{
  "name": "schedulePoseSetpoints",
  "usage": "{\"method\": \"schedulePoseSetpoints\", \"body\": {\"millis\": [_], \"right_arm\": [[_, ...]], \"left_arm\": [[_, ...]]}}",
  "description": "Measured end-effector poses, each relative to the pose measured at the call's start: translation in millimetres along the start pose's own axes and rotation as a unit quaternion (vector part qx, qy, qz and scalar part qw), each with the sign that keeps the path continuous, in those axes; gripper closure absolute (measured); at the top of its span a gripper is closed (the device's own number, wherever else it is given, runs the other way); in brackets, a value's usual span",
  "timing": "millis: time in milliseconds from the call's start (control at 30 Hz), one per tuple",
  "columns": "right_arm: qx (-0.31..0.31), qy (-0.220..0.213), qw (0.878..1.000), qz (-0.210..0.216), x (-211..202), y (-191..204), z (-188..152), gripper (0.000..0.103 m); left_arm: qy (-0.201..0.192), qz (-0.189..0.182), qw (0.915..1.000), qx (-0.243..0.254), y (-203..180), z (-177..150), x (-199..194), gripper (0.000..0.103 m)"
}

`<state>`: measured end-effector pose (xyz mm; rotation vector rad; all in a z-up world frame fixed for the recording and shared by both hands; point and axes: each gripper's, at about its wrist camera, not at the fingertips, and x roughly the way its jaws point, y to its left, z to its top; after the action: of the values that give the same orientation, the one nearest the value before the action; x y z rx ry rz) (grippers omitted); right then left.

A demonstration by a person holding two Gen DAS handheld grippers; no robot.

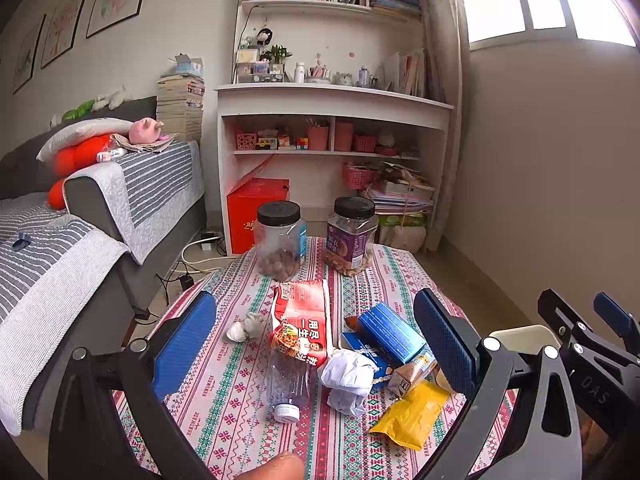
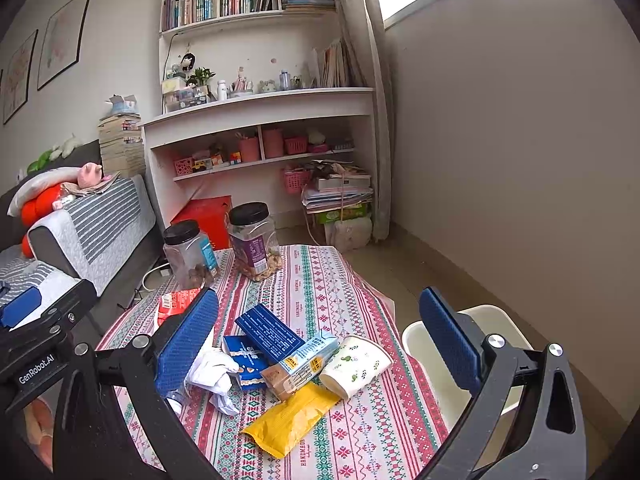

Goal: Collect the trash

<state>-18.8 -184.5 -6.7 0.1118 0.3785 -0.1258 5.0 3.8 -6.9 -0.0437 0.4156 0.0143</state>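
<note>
Trash lies on the patterned tablecloth: a red noodle wrapper, an empty clear bottle, crumpled white paper, blue boxes, a small drink carton, a yellow packet, a tipped paper cup and a small grey wad. My left gripper hovers open above the bottle and wrapper. My right gripper hangs open over the cartons and cup. A cream bin stands right of the table.
Two black-lidded snack jars stand at the table's far edge. A striped sofa runs along the left. A white bookshelf and a red box sit behind. A fingertip shows at the bottom.
</note>
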Motion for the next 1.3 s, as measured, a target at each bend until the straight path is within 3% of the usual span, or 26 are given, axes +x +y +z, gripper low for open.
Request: {"method": "schedulePoseSetpoints", "body": {"millis": [1300], "right_arm": [[0.0,0.0,1.0,0.001,-0.2,-0.5,1.1,0.007]], "left_arm": [[0.003,0.001,1.0,-0.001,2.5,-3.3,1.0,0.007]]}}
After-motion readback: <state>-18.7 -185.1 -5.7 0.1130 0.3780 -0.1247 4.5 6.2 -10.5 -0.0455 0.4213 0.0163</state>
